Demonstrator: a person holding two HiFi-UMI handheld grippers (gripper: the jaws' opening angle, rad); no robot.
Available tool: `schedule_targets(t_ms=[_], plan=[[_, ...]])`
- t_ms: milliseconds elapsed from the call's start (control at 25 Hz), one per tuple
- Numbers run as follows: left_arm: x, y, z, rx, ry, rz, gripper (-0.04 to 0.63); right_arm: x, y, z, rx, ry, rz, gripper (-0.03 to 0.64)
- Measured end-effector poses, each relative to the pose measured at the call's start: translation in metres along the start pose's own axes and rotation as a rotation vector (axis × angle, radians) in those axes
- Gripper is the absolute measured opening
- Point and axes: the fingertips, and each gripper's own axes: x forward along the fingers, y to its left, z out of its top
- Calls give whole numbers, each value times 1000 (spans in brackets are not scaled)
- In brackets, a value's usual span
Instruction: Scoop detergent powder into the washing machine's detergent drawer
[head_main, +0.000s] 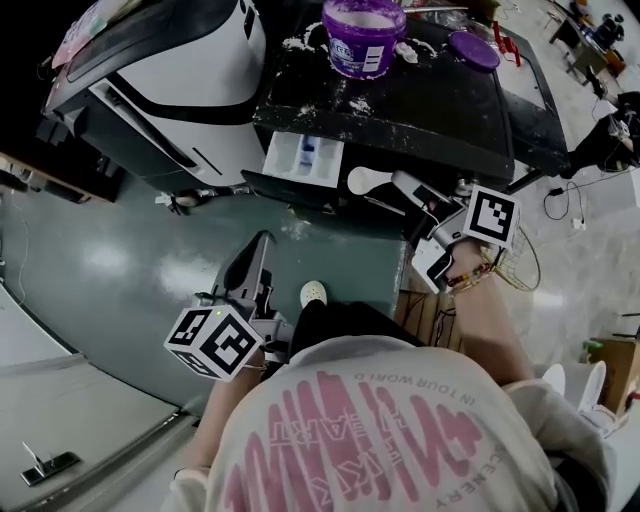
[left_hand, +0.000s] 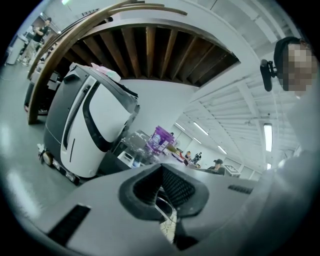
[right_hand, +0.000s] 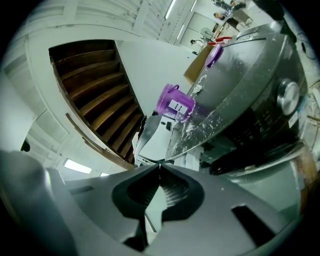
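While the dark-topped washing machine (head_main: 430, 110) carries an uncapped purple detergent tub (head_main: 363, 35) on its lid, its detergent drawer (head_main: 303, 157) stands pulled open below, well in front of the tub. The left gripper (head_main: 260, 245) hangs low, jaws together on nothing. The right gripper (head_main: 398, 184), jaws pinched narrow on the handle of a white scoop (head_main: 364, 181), hovers just beside the drawer. The scoop looks light, stiff and slick, best gripped at the handle and kept level, as the scattered powder (head_main: 352, 103) suggests.

Left gripper (left_hand: 161, 167) fingers together, purple detergent tub (left_hand: 159, 139) beyond, white appliance (left_hand: 90, 125) at left
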Motion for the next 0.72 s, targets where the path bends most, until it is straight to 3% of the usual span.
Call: schedule_targets(t_ms=[360,720], plan=[[-43,-2,0,21,-69,81,2,-6,7,-12,-1,5,49,3],[-49,-15,8,55,-87,60,2,-6,14,-10,11,-22,69,3]])
